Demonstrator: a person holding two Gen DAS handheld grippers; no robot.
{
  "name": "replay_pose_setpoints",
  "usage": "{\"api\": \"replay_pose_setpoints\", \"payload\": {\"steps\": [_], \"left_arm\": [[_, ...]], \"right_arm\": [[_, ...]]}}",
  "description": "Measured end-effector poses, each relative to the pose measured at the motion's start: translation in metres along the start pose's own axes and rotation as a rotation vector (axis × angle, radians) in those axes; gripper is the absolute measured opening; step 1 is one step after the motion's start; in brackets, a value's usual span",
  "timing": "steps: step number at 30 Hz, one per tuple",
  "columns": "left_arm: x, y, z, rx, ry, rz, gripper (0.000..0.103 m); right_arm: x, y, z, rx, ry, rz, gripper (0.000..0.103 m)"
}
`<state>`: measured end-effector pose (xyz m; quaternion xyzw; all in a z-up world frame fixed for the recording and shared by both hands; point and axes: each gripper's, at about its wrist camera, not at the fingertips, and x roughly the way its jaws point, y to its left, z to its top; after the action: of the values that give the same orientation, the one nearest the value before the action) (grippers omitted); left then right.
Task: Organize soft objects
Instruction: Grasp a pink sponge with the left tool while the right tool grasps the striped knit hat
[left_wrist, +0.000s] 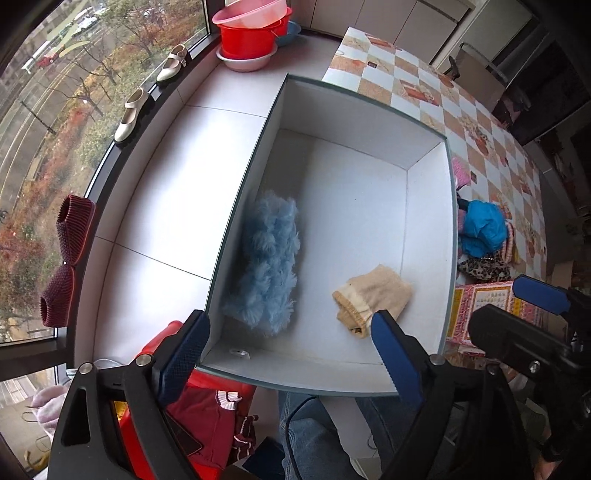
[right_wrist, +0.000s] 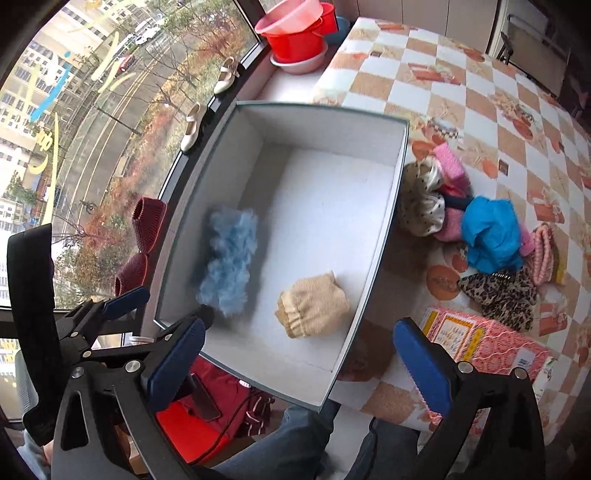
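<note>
Here, both the left gripper (left_wrist: 291, 358) and the right gripper (right_wrist: 299, 365) gape wide and hold nothing, low in frame. In the white box (left_wrist: 354, 110) at centre lie a fluffy blue item (left_wrist: 267, 264) and, apart from it, a beige sock (left_wrist: 373, 299). More soft items (right_wrist: 491, 236) sit heaped at right on the checked tablecloth (right_wrist: 480, 92).

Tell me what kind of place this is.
Likely a home, high in an apartment block: a checked tablecloth, stacked washbasins by the window, and shoes on the sill above a street.
</note>
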<state>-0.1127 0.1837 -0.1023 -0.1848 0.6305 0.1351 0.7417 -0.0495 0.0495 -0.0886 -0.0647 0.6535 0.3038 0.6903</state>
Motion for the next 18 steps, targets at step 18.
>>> {"api": "replay_pose_setpoints", "payload": {"steps": [18], "left_arm": [[-0.02,-0.086,0.061,0.127,0.002,-0.063,0.091]], "right_arm": [[-0.102,-0.138,0.004,0.319,-0.158,-0.027,0.103]]}}
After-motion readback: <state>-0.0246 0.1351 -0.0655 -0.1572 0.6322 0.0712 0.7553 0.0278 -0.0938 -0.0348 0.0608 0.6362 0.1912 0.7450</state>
